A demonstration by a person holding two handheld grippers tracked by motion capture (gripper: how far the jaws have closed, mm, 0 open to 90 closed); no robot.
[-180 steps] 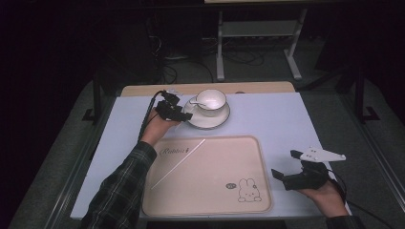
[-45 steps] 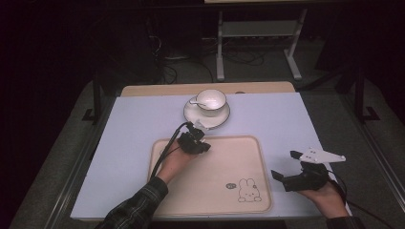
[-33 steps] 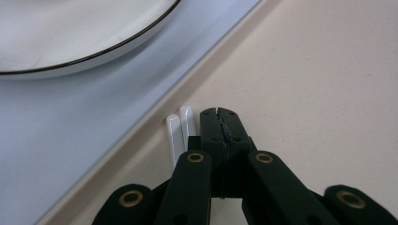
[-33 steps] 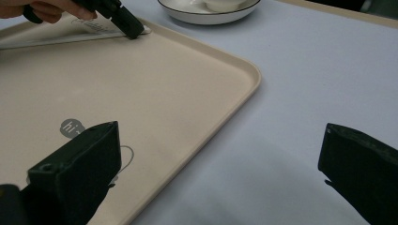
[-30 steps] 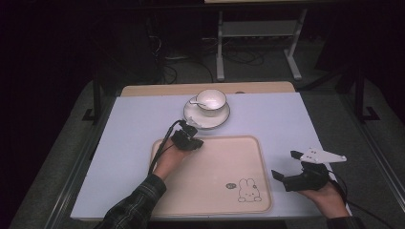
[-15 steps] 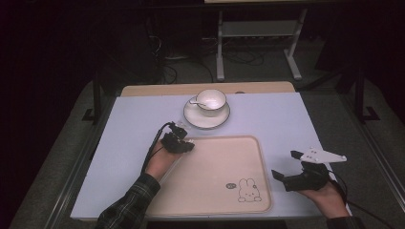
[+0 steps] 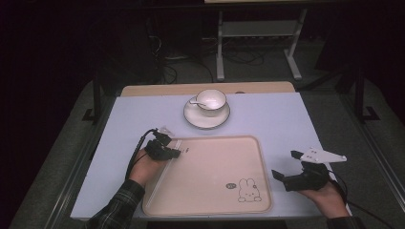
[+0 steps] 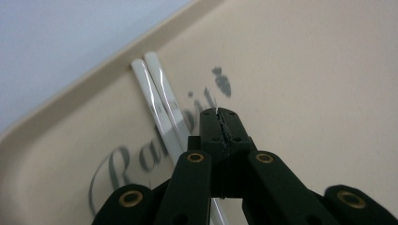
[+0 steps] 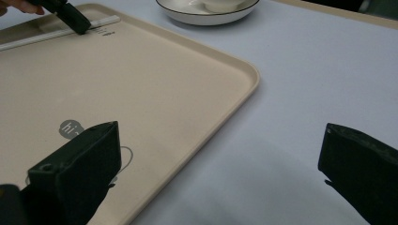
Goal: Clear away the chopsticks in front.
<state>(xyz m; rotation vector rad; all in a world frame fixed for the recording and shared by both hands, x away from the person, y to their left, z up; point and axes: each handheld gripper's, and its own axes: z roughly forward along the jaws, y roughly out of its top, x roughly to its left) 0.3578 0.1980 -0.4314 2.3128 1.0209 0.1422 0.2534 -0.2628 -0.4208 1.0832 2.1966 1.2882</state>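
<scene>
Two white chopsticks [image 8: 158, 91] lie side by side on the beige tray [image 7: 210, 176], near its far left corner by the printed lettering. My left gripper [image 7: 176, 153] is low over them, its jaws shut tip to tip [image 8: 218, 115] with nothing between; the chopsticks run along its left side and pass under it. In the right gripper view the chopsticks [image 9: 51, 33] and the left gripper [image 9: 70, 18] show at the tray's far edge. My right gripper [image 7: 285, 164] stands open over the table just right of the tray, nothing between its jaws [image 9: 220, 164].
A white cup [image 7: 211, 99] with a spoon [image 7: 195, 101] in it sits on a saucer [image 7: 206, 119] beyond the tray, mid-table. The pale blue tabletop [image 7: 286, 119] ends at a wooden strip at the back. Metal stand legs rise on the dark floor behind.
My left gripper has slid left across the far part of the tray toward its left corner, jaws still shut. The right gripper has stayed where it was.
</scene>
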